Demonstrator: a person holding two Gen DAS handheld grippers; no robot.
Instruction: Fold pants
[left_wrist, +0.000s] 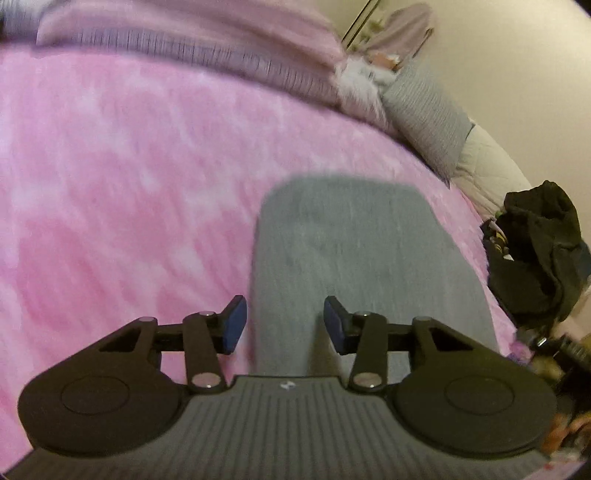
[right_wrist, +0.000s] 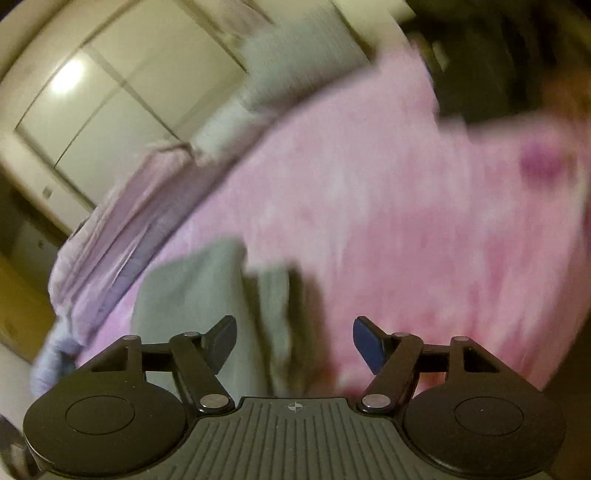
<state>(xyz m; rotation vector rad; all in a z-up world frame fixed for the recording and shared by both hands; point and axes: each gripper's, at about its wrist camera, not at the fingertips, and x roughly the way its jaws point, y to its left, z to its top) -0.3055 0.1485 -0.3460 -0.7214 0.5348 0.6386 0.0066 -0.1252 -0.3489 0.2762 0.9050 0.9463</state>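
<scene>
Left gripper (left_wrist: 283, 325) and right gripper (right_wrist: 294, 341) both angle downward, jaws apart, apparently holding nothing.

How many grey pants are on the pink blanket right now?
1. The pants lie flat on the blanket, straight ahead of the left tongs; more could be out of frame.

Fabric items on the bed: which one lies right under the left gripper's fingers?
The flat grey pants, lying on the pink blanket. The grey pillow and the black clothes heap sit at the bed's far edge.
</scene>
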